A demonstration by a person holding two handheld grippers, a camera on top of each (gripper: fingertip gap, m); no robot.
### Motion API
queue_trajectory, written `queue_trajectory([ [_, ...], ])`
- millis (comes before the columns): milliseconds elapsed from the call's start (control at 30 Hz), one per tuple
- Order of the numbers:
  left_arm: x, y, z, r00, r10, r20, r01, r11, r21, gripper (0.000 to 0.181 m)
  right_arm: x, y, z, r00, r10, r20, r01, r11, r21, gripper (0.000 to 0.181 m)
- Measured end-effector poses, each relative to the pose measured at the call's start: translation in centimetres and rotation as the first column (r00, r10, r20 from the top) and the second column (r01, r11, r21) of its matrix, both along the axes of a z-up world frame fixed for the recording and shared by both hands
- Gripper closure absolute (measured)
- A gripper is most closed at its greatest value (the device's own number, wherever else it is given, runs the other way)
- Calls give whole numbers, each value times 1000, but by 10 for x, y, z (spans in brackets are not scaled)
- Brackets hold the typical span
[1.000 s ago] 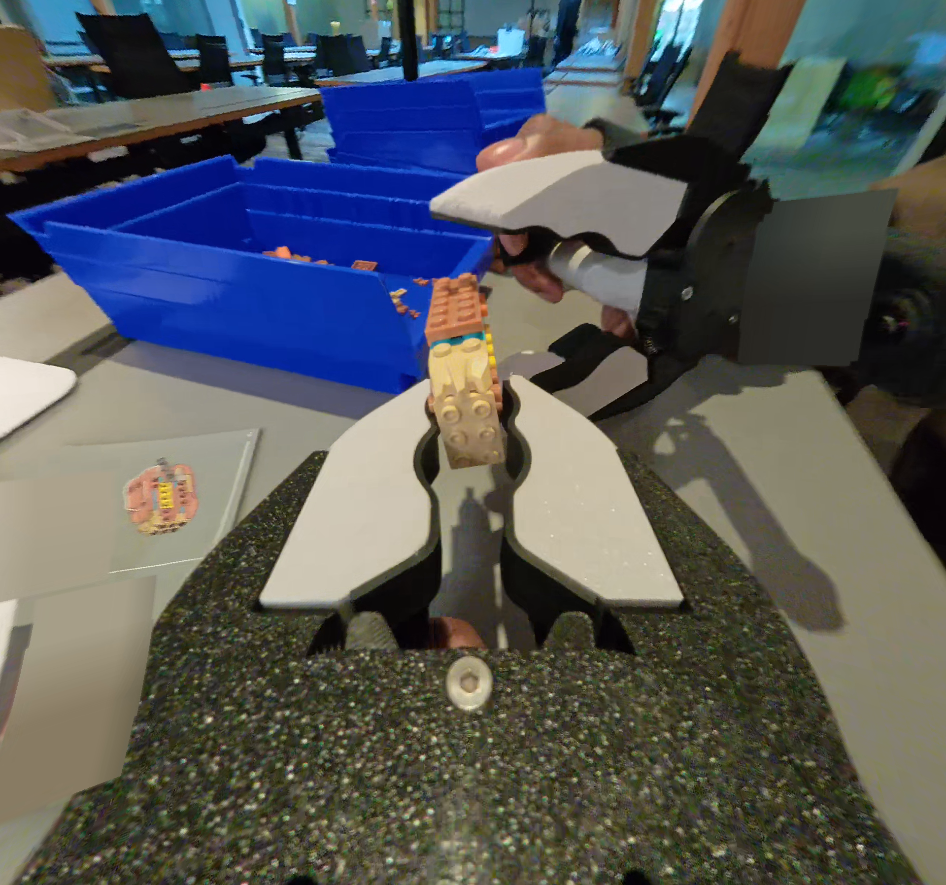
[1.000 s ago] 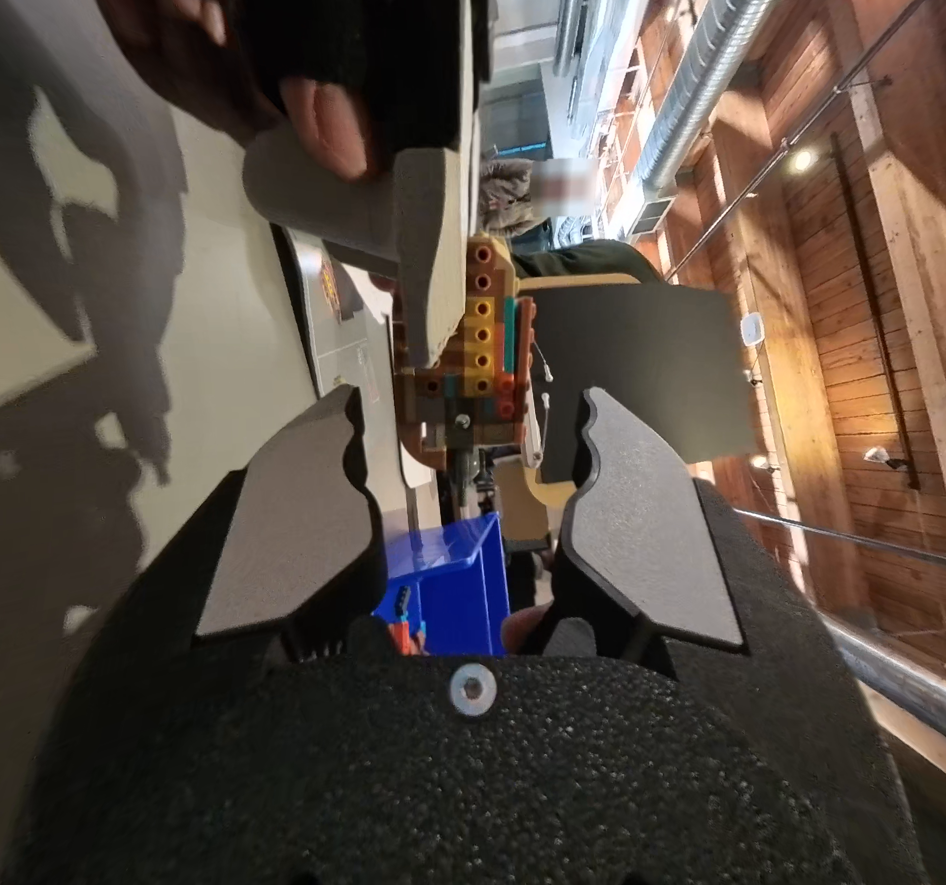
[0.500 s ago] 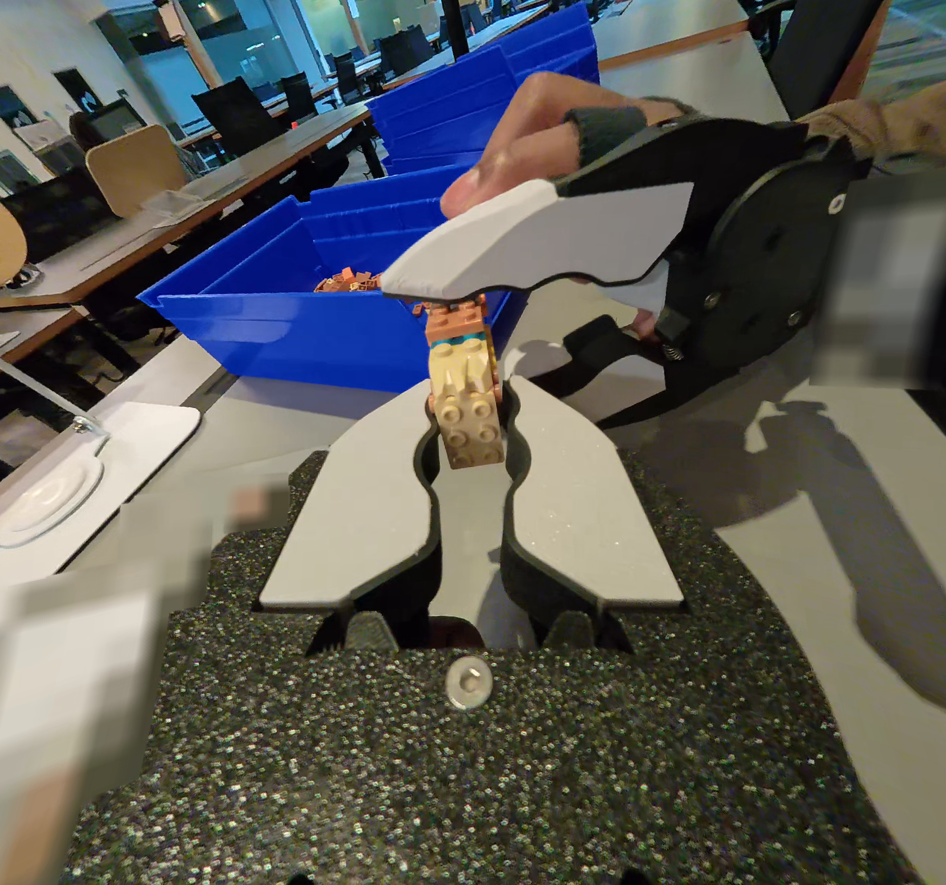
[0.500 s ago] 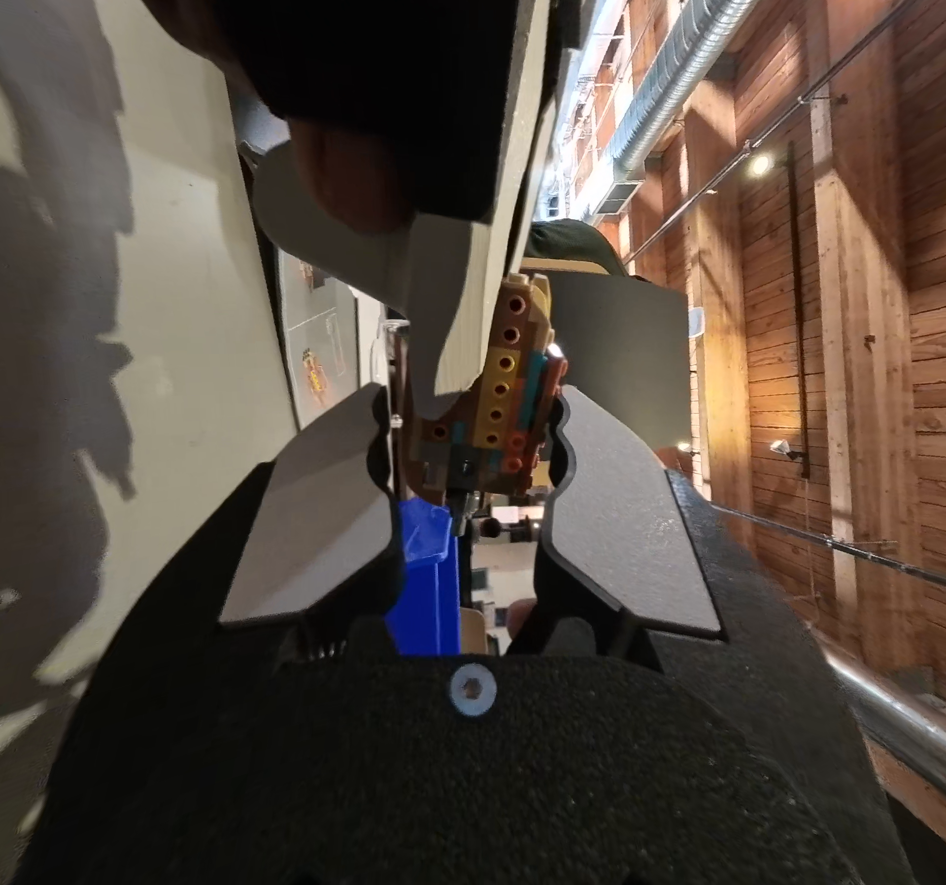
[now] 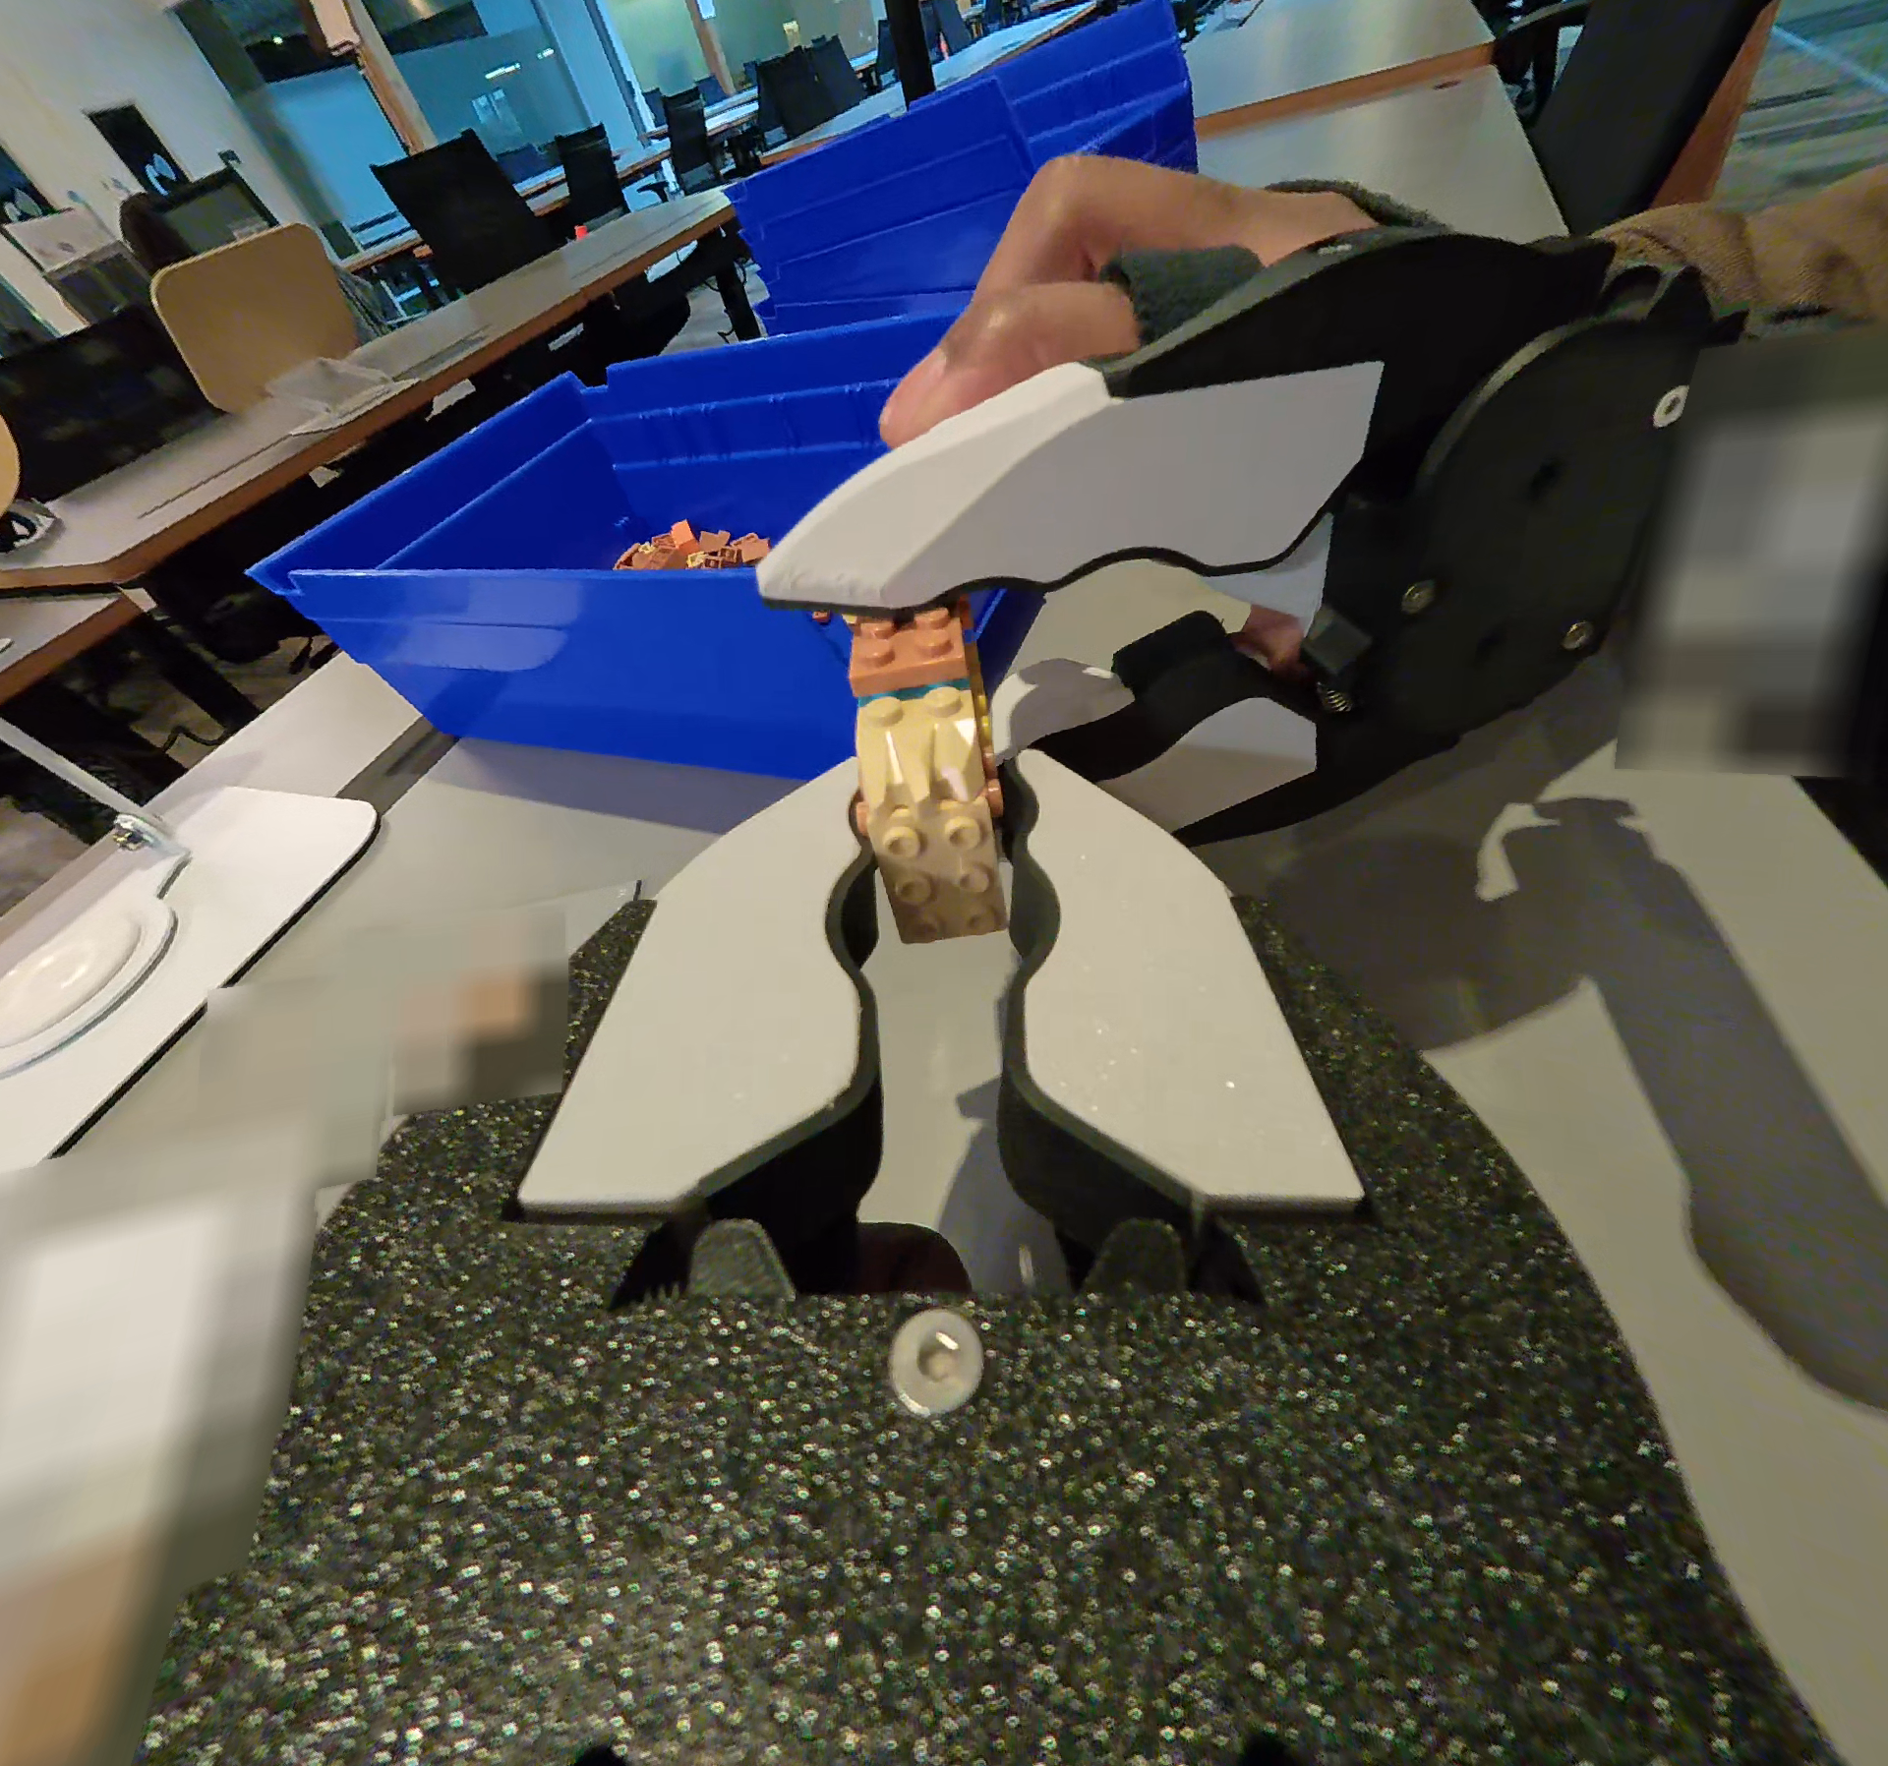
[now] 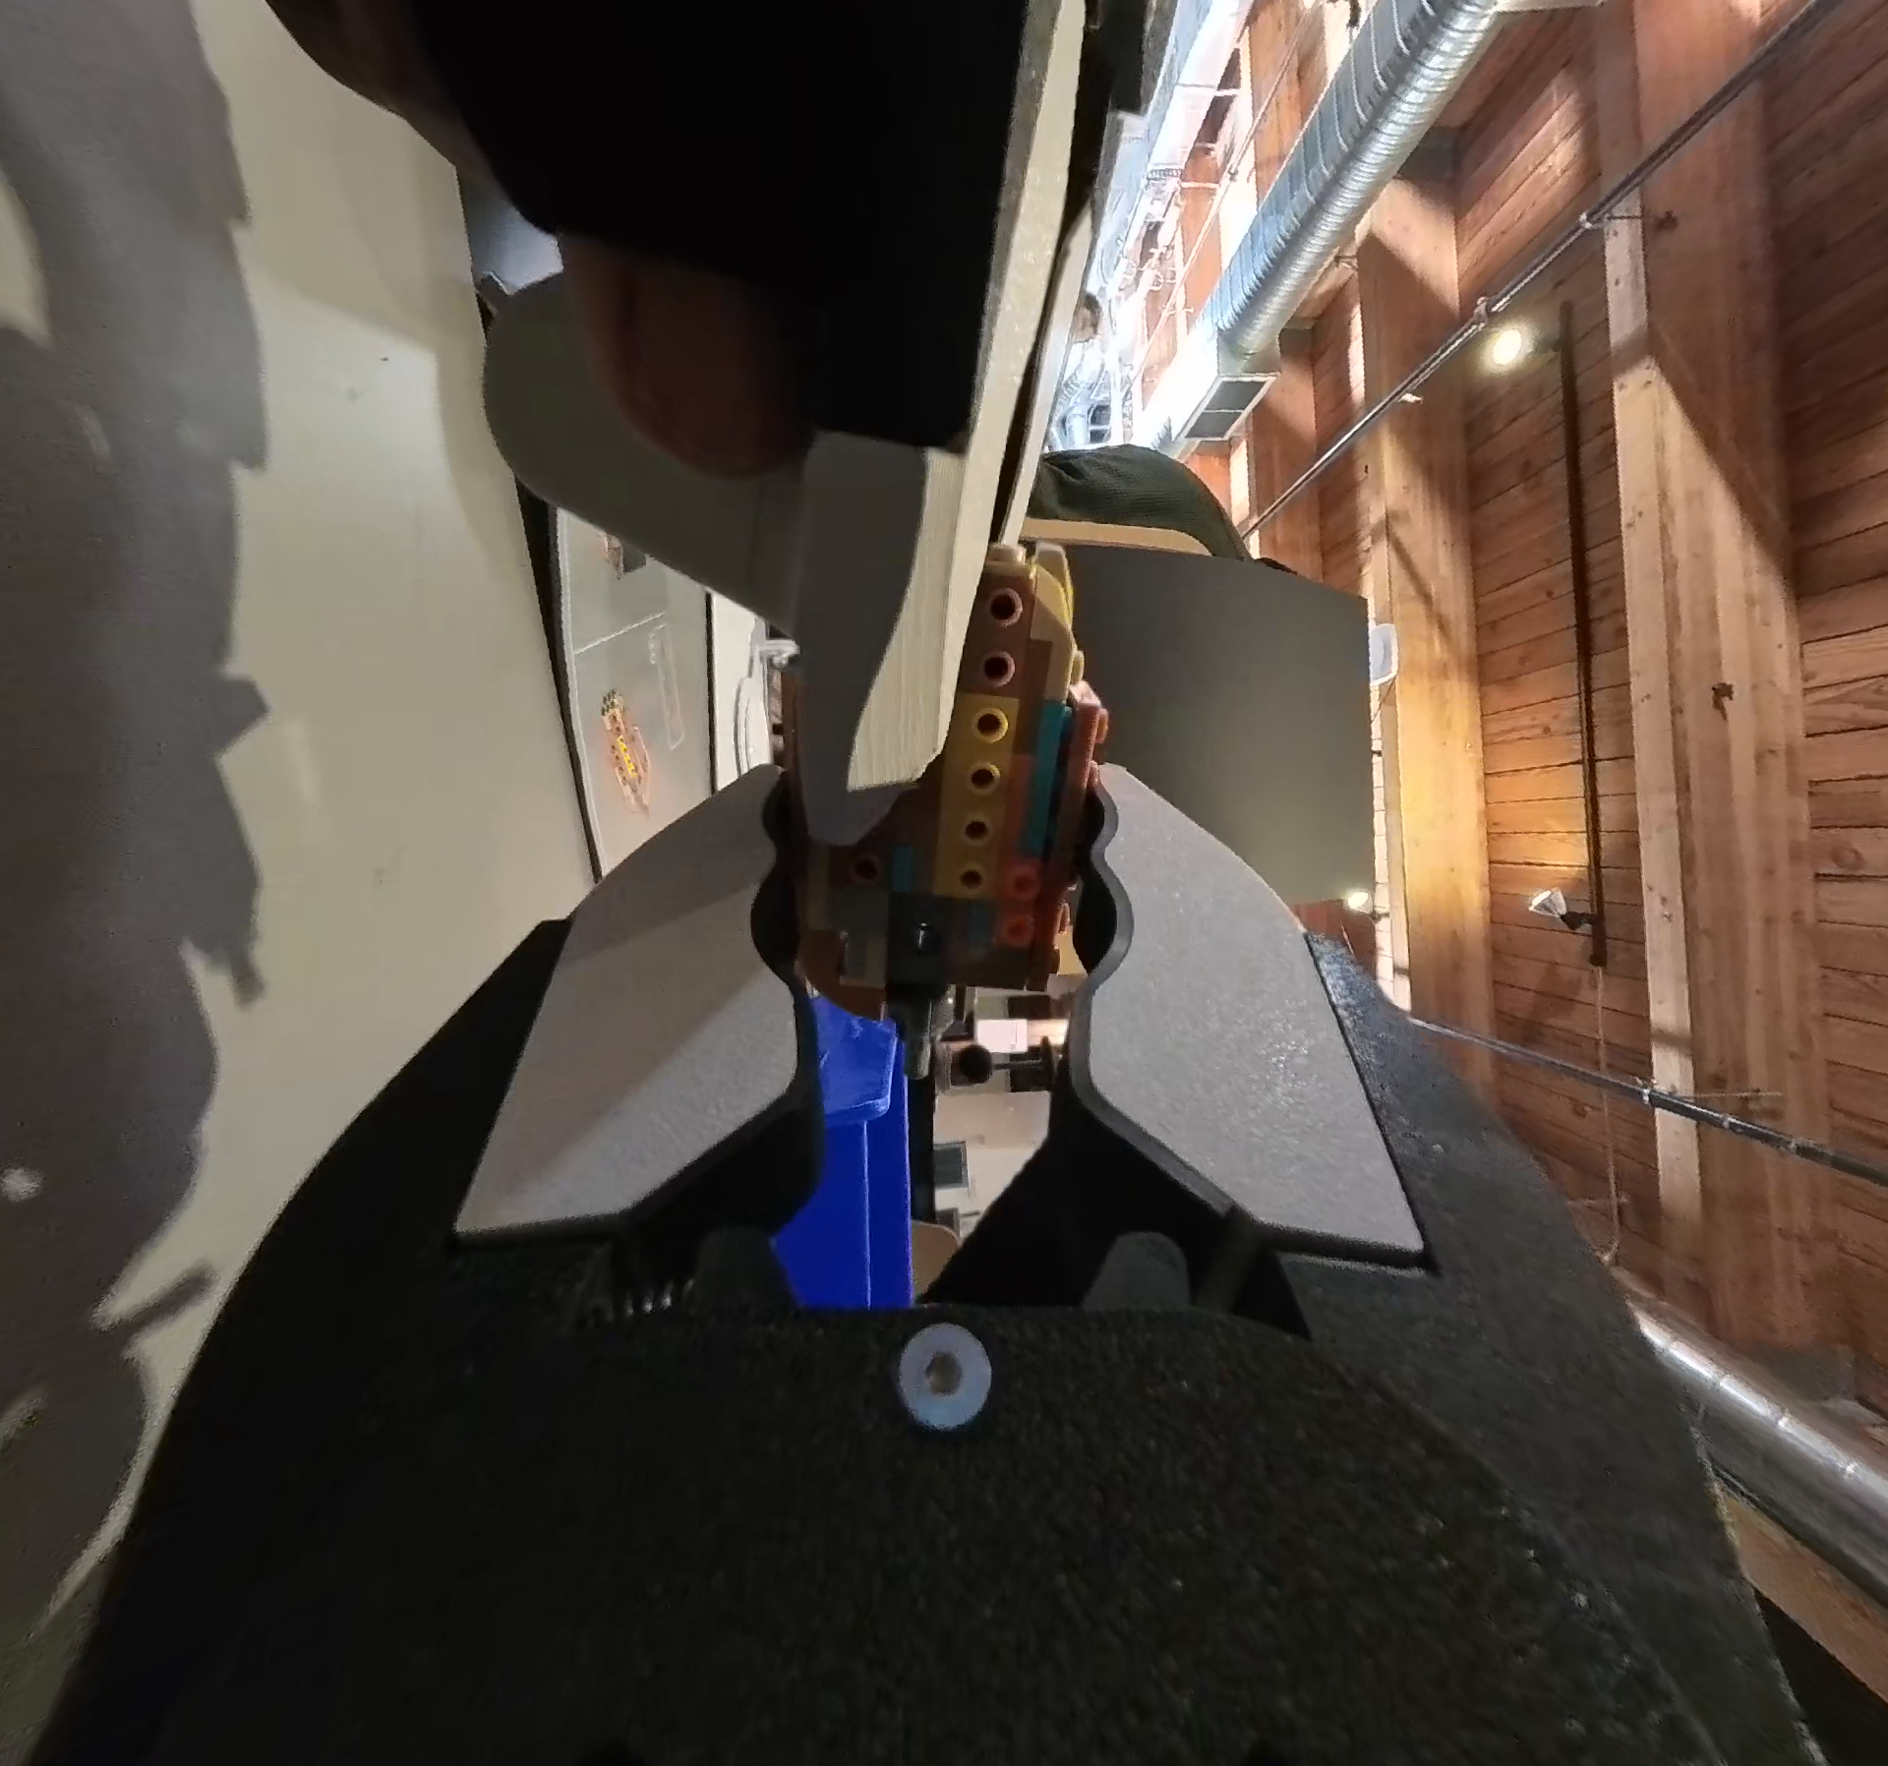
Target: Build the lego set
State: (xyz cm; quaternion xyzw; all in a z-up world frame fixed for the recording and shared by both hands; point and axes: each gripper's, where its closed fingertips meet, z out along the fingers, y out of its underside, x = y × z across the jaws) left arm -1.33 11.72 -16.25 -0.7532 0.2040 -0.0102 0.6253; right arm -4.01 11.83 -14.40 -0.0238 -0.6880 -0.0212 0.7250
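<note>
A small lego build (image 5: pixel 925 746) of tan, brown, teal and yellow bricks is held above the grey table (image 5: pixel 1532 1002). My left gripper (image 5: pixel 935 798) is shut on its tan lower end. My right gripper (image 6: pixel 935 798) comes in from the right, turned on its side, and is shut on the build's brown upper end (image 6: pixel 981 777). One of its fingers (image 5: pixel 1022 491) lies on the top brown brick, with a person's hand on it. In the right wrist view a left finger (image 6: pixel 899 675) covers part of the build.
A blue bin (image 5: pixel 613 655) holding several loose brown bricks (image 5: pixel 695 547) stands just behind the build. More blue bins (image 5: pixel 971 185) are stacked farther back. A white pad (image 5: pixel 255 859) lies at the left. An instruction sheet (image 6: pixel 623 746) lies on the table. The grippers are tip to tip, or close to it.
My right gripper has moved in over the build's upper end and its jaws have closed from wide open onto it. My left gripper has kept its grip and tilted slightly.
</note>
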Motion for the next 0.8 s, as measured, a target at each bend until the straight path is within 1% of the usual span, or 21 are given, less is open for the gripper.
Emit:
queue_trajectory([
  [500,2,1,-7,1000,-9,25,10,999,-51,159,1,2,-8,997,14,75,-12,1000,-24,130],
  [800,2,1,-10,998,-19,52,22,998,-62,159,1,3,-11,997,19,80,-16,999,-34,130],
])
